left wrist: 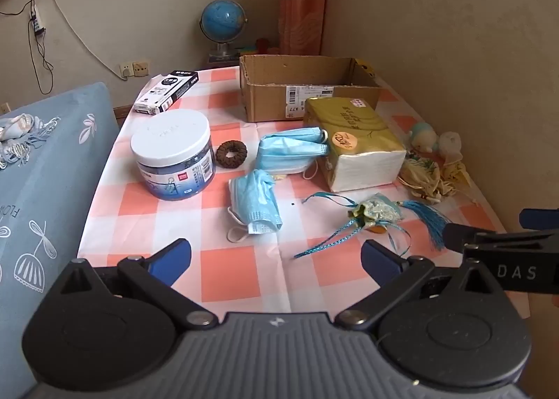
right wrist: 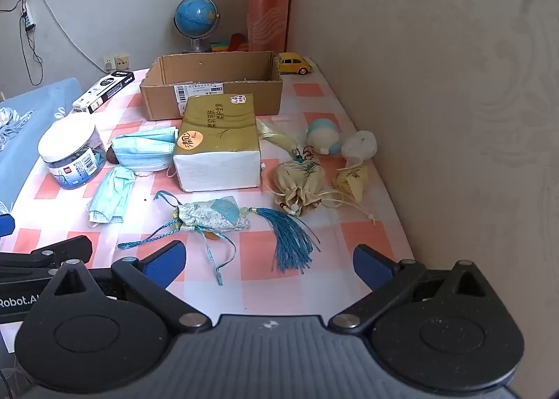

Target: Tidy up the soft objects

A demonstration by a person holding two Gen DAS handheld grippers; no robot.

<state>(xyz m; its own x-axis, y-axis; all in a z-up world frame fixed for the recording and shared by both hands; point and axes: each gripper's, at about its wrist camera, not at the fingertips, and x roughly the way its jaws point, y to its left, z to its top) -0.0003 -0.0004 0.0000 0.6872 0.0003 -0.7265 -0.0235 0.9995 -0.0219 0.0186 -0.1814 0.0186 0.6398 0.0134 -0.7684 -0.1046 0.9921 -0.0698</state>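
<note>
Left gripper (left wrist: 276, 255) jaws wide apart, empty, above near table edge. Right gripper (right wrist: 269, 261) likewise spread, nothing between pads. Checked table (left wrist: 216, 280) carries: crumpled mask (left wrist: 256, 201) near centre; second mask (left wrist: 291, 149) touching tissue pack (left wrist: 356, 144); blue sachet (right wrist: 213, 215) with tassel (right wrist: 288, 241) near right gripper; cream pouch (right wrist: 300, 182) right of pack; brown scrunchie (left wrist: 231, 153) beside jar (left wrist: 173, 152). Cardboard box (left wrist: 300, 91) at back, interior not visible.

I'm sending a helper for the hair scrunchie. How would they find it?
Start at the white-lidded jar on the checked tablecloth. The scrunchie lies between it and the blue face masks: a small dark brown ring, the only one there.
</note>
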